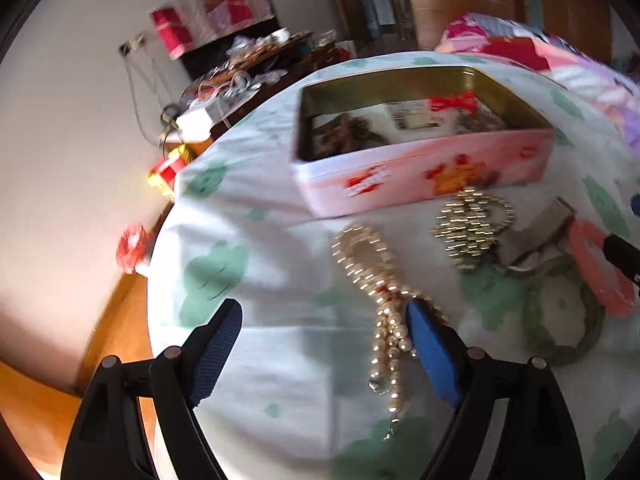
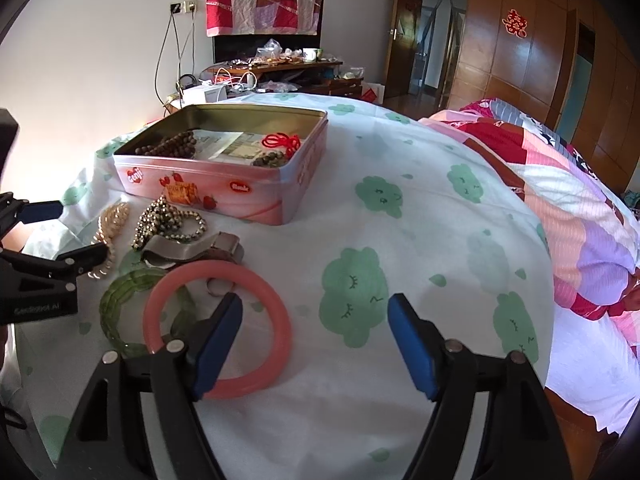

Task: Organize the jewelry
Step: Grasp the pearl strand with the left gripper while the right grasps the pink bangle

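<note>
**Loose jewelry beside open tin: snag and spill risks**

Left gripper: spread wide, empty, low over pearl necklace on bedsheet; right pad touching or just above the strand (blur, cannot tell). Likely fault: partial pinch, loops trailing, dragging gold bead strand nearby.

Right gripper: released, empty; left pad overlapping pink bangle, green bangle beside. Risk: nudging both.

Pink tin: open, partly filled.
</note>
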Demonstrator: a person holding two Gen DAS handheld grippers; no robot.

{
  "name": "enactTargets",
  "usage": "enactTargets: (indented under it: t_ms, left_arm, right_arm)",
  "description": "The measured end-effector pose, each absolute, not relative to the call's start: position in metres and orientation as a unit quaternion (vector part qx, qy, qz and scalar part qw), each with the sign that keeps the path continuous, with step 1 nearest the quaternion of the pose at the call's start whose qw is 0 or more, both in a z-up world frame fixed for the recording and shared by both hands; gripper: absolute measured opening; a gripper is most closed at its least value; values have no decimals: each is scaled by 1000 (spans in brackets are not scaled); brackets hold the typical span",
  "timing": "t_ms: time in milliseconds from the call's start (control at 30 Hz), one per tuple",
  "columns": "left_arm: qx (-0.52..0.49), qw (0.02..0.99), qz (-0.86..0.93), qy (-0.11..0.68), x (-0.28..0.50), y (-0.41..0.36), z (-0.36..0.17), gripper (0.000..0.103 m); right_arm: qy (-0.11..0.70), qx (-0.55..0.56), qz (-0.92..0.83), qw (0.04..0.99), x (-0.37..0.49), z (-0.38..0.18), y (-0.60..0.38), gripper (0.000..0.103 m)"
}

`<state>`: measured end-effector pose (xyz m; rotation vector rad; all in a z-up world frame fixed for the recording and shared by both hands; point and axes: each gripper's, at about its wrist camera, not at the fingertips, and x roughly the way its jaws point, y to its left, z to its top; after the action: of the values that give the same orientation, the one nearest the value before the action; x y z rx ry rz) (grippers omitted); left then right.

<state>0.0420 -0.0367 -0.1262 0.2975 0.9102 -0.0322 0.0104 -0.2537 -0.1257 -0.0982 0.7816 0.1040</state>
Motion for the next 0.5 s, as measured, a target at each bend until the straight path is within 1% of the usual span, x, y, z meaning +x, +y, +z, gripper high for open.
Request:
enactTargets:
  t_ms: [167,400,467,500]
  left_arm:
    - [109,891,-20,439,43,-16,-127,84]
    - [131,898,-21,420,36,-23,-128,83]
    - [130,898,-31,419,35,-25,-128,73]
    - [131,898,-37,418,34,-27,-128,62]
  right_arm:
    - [381,-55,56,921,8,-128,-249,78]
    - [385,-66,62,918,8,-130,-246,78]
    - [387,-66,63,917,8,-131,-246,78]
    - [390,-65,64,916,9,-132,-246,77]
